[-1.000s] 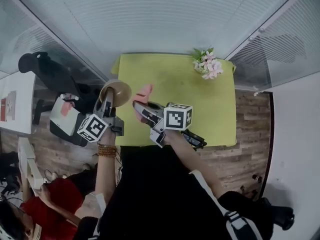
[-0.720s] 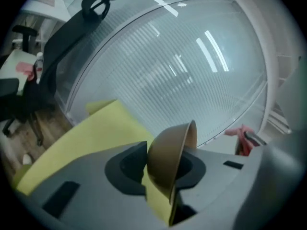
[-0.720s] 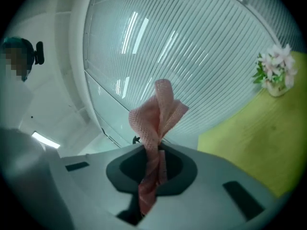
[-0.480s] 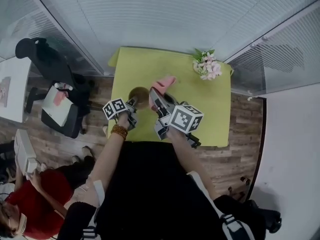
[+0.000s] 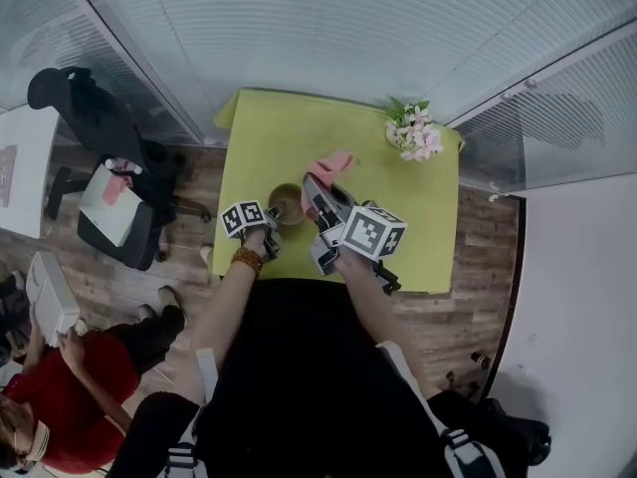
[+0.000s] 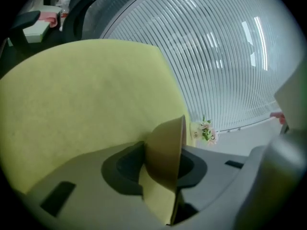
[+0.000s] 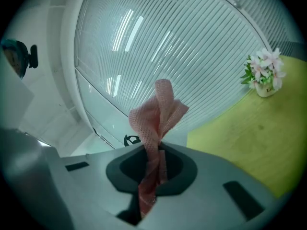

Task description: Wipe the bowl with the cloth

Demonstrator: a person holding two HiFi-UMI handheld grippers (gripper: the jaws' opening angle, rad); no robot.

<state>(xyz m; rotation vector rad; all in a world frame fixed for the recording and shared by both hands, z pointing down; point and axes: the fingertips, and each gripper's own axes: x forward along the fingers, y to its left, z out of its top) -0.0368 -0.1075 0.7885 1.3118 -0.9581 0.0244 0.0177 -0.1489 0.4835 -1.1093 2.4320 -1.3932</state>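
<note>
Jaws of the right gripper (image 7: 152,169) pinch the pink mesh cloth (image 7: 158,111); those of the left gripper (image 6: 160,176) have just been opening, loose around the rim of the brown bowl (image 6: 165,147) — it sits on the yellow-green table (image 5: 398,227), centre of the head view. Apparently a set-down; next, draw the left jaws clear.

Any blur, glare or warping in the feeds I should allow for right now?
Head view: sharp, evenly lit, bowl small. Left gripper view: heavy fisheye bend, the close bowl rim soft. Right gripper view: cloth crisp, blinds curved, corners dark.
</note>
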